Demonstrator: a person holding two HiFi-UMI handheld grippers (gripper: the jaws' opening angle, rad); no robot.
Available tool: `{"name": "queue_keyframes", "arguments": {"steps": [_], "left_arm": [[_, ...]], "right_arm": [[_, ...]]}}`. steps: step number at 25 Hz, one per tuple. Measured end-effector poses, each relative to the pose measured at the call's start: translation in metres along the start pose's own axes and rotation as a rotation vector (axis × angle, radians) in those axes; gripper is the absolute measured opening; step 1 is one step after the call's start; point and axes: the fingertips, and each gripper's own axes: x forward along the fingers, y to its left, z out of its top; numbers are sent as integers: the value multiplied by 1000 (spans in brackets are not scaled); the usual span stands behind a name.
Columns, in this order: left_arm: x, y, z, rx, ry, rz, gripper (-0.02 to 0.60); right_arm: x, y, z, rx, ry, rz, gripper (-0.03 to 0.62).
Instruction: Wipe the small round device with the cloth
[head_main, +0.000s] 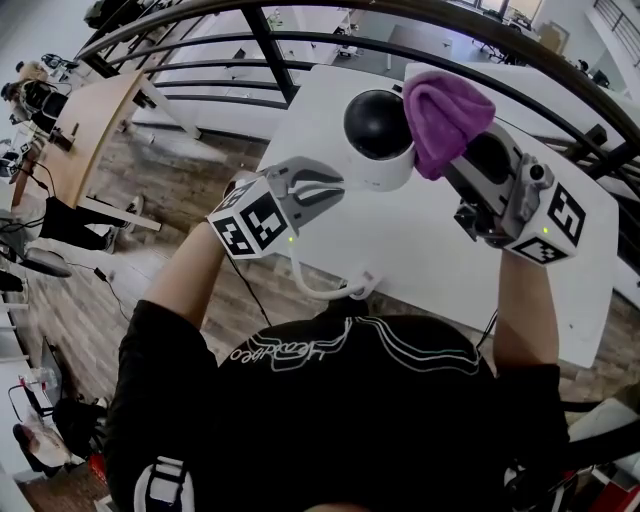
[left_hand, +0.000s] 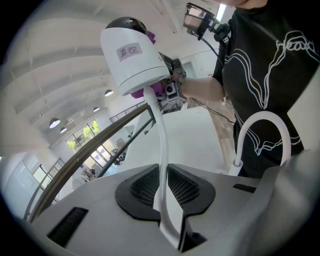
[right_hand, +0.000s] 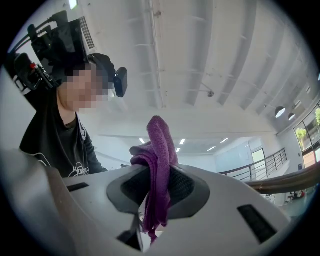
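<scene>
Purple cloth (right_hand: 159, 165) pinched in right gripper (right_hand: 155, 200) | left gripper (left_hand: 167, 200) clamped on cable (left_hand: 161, 150) of round device (left_hand: 132, 55)

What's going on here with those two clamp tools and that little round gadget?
A person is working over a white table with a hand-held gripper in each hand. The left gripper is clamped on the white cable of a small round white device with a black dome. The right gripper pinches a purple cloth, which sits against the side of the dome. The wiping looks to be under way.
</scene>
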Motion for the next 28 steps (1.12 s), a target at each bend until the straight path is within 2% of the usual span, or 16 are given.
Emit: {"name": "queue_keyframes", "arguments": {"steps": [11,19,28], "left_arm": [[-2,-2,3,-2,8,14,58],[1,-2,1,-14,-3,25,58],[1,-6,-4,-30,-2,28,58]], "right_arm": [[-8,18,-4,-42,46,25,72],[-17,32,-23,-55,92,27,72],[-24,47,-54,-11,127,25,72]]}}
